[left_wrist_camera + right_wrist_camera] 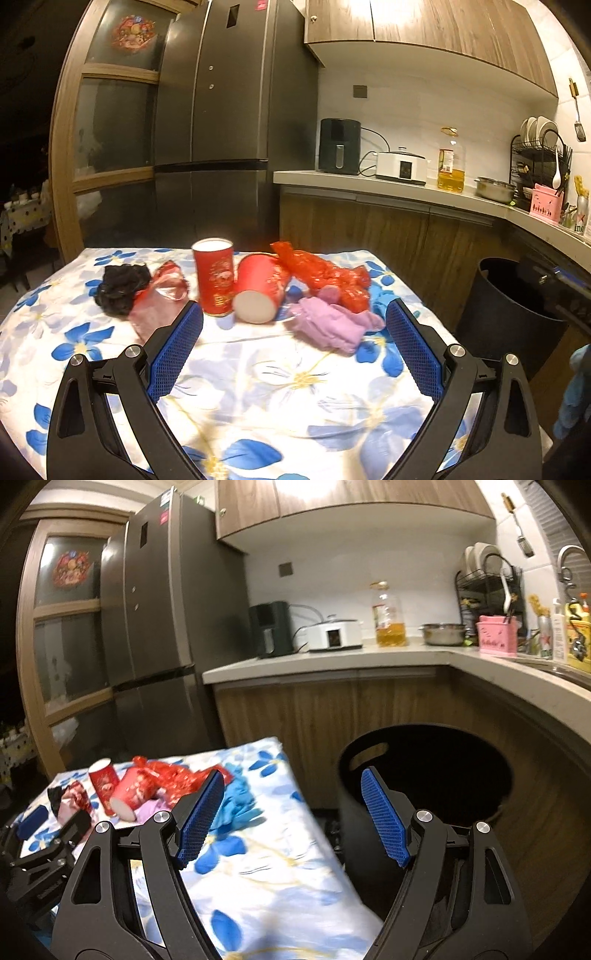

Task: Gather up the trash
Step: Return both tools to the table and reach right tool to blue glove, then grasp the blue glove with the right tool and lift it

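Pointing slightly down: left tool point(294, 325) wide open, right tool point(291, 812) open, both empty.

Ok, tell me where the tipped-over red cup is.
In the left wrist view, the tipped-over red cup lies mid-table, touching the upright red cup on its left, with the purple glove to its right.

A tall grey fridge point(218, 110) stands beside a wood-framed glass door point(110, 122). Wooden wall cabinets point(424, 26) hang above the pale L-shaped counter point(332, 661), white wall point(424, 107) behind, warm light.

No legible text anywhere
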Tool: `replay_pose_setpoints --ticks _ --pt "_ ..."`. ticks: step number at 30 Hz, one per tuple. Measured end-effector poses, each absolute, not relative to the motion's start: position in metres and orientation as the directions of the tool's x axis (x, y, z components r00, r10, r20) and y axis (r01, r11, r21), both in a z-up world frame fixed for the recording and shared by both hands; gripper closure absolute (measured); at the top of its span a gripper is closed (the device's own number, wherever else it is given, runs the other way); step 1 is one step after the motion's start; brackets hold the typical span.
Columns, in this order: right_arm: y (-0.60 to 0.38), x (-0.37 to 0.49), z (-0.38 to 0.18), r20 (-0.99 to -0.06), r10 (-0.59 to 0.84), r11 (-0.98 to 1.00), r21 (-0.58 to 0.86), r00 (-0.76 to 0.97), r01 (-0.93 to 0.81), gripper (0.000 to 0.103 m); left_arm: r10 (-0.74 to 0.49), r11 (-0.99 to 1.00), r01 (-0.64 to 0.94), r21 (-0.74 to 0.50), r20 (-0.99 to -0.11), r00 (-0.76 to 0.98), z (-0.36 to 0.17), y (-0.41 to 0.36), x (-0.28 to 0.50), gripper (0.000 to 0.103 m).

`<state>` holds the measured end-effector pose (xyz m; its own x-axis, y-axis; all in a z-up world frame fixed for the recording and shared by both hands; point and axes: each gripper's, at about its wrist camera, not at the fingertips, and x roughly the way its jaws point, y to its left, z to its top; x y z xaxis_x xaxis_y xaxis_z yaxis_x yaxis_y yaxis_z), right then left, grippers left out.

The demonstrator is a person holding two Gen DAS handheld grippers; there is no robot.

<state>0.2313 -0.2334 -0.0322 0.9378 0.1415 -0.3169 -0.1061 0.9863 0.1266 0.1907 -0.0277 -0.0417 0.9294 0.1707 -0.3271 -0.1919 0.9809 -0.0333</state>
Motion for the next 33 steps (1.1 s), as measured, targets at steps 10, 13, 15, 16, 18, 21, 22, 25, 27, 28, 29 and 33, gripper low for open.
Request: replay_pose_setpoints --ticks 10,13,15,16,18,21,22,25,27,28,29,33 --pt "-0.188 0.278 -0.064 -0.428 0.179 0.984 0.093 0.886 -0.154 0.041 0.211 0.966 -0.246 -0.076 -0.315 0.925 -0.044 0.008 0.185 0.008" --pt "-0.171 0.292 -0.073 -0.462 0.205 0.979 0.08 0.863 -0.19 0.052 0.221 0.961 -0.261 -0.088 -0.319 0.922 -0.045 0.018 0.189 0.008" --pt "-0.162 0.301 -0.079 -0.485 0.223 0.974 0.072 0.846 -0.215 0.057 0.225 0.959 -0.267 -0.092 -0.321 0.92 -0.046 0.021 0.191 0.008" --pt "-0.158 0.305 -0.081 -0.497 0.23 0.972 0.071 0.837 -0.225 0.061 0.226 0.958 -0.269 -0.094 -0.323 0.919 -0.047 0.023 0.192 0.008" --pt "-0.151 0.315 -0.086 -0.525 0.239 0.968 0.064 0.817 -0.242 0.067 0.228 0.957 -0.272 -0.098 -0.325 0.918 -0.048 0.027 0.195 0.008" --pt "-0.144 0.323 -0.093 -0.554 0.248 0.963 0.054 0.795 -0.262 0.071 0.228 0.956 -0.275 -0.103 -0.328 0.917 -0.049 0.03 0.197 0.008" --pt "-0.142 0.326 -0.096 -0.567 0.249 0.962 0.052 0.785 -0.268 0.071 0.229 0.956 -0.276 -0.104 -0.328 0.916 -0.049 0.031 0.197 0.008" --pt "-0.14 0.332 -0.104 -0.6 0.245 0.962 0.05 0.761 -0.27 0.074 0.23 0.955 -0.278 -0.106 -0.328 0.916 -0.05 0.033 0.198 0.008" --pt "-0.139 0.334 -0.109 -0.617 0.243 0.962 0.054 0.748 -0.268 0.083 0.23 0.955 -0.278 -0.107 -0.329 0.916 -0.051 0.034 0.199 0.008" --pt "-0.14 0.335 -0.11 -0.624 0.244 0.962 0.057 0.742 -0.268 0.09 0.23 0.954 -0.278 -0.107 -0.33 0.916 -0.051 0.033 0.199 0.008" --pt "-0.14 0.335 -0.111 -0.627 0.247 0.961 0.059 0.739 -0.271 0.095 0.231 0.954 -0.279 -0.106 -0.331 0.915 -0.051 0.033 0.199 0.008" --pt "-0.141 0.332 -0.109 -0.609 0.26 0.957 0.062 0.749 -0.282 0.101 0.232 0.952 -0.283 -0.113 -0.335 0.913 -0.052 0.032 0.201 0.008"
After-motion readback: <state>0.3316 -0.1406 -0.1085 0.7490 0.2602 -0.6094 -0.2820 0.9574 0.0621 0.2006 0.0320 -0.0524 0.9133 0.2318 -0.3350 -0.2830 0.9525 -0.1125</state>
